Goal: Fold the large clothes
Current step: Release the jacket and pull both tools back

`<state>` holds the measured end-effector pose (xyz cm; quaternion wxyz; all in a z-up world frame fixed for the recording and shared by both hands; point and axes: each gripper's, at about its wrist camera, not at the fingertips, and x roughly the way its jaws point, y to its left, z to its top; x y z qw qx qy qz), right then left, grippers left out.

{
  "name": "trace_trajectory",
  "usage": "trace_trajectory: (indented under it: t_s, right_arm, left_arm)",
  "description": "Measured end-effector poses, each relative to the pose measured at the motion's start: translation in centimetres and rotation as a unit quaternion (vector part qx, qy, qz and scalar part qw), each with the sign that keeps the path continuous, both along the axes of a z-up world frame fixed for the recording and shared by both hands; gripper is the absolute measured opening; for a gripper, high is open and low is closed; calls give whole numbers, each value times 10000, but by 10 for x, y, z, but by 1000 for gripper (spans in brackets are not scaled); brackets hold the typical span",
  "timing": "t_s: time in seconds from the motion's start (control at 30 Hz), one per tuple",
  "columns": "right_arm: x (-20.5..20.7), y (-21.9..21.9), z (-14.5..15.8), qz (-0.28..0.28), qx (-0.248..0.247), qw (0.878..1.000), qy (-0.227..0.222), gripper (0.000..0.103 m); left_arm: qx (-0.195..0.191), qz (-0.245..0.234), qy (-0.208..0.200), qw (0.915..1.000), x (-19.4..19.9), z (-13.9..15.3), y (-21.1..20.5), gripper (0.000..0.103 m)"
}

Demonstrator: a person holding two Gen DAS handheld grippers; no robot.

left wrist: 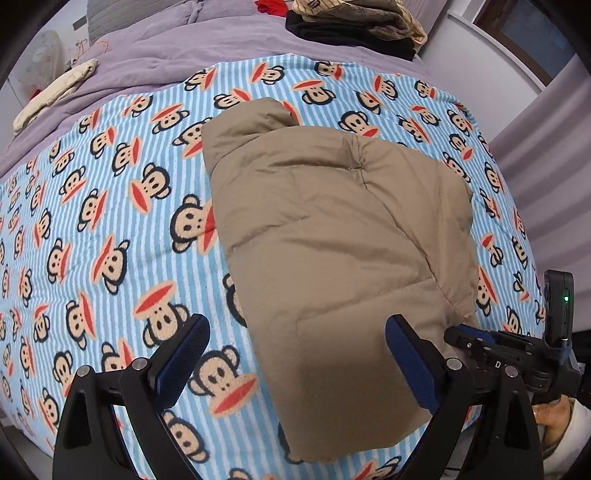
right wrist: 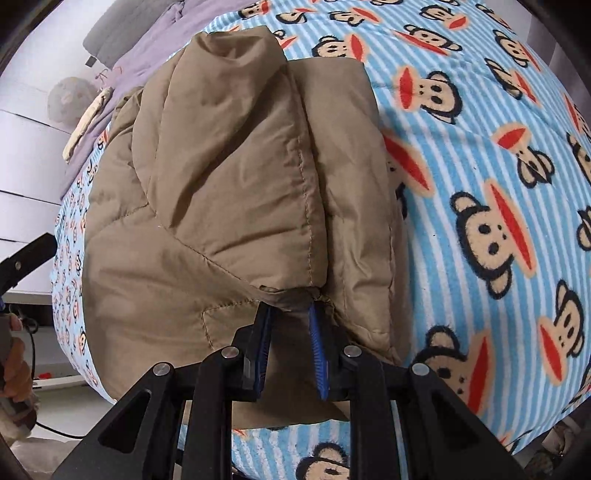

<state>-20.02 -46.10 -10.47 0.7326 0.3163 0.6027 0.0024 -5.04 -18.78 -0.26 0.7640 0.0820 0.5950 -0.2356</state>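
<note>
your right gripper (right wrist: pixel 289 321) has its blue pads nearly together on a pinch of the tan puffer jacket (right wrist: pixel 229 192), gripping a dark bit of fabric at the near end of the flap that lies folded over the top. your left gripper (left wrist: pixel 295 354) hangs above the jacket's near end with its jaws wide apart and nothing between them. the jacket lies on the blue striped monkey-print blanket (left wrist: pixel 110 221) that covers the near part of the bed, already gathered into a long, thick bundle with a sleeve or collar end poking out at the far end. judging by the quilted panels and the puffed edges, it will feel light but bulky and springy, so expect folds to loft back up unless you press them flat; the smooth shell looks slippery, so a shallow pinch may slide off. take hold at stitched seams, hems or cuffs, where the fabric is thinner and firmer, as your right gripper does now. there are no bins or baskets in view; beyond the blanket, on the lilac bedspread (left wrist: pixel 155 55), a pile of folded clothes (left wrist: pixel 354 22) sits at the far side and a cream cloth roll (left wrist: pixel 55 92) lies well apart to the left.
</note>
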Motion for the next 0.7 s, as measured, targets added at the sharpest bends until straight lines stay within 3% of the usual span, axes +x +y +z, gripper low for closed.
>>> trace_trajectory:
  t_s: [0.17,0.43,0.7]
  right_arm:
    - [5,3,0,95,-46,9999,33,23]
    - [6,5,3,207,-98,9997,6,23]
    - [-5,-8,16,58,-57,9999,-150,24]
  left_arm:
    - [-162,220,-84,9996,-9,2,8,102]
    - [10,347,-58,9994,-9,-3,13,102]
    - [342,486,135,9981,-11,-31,18,102]
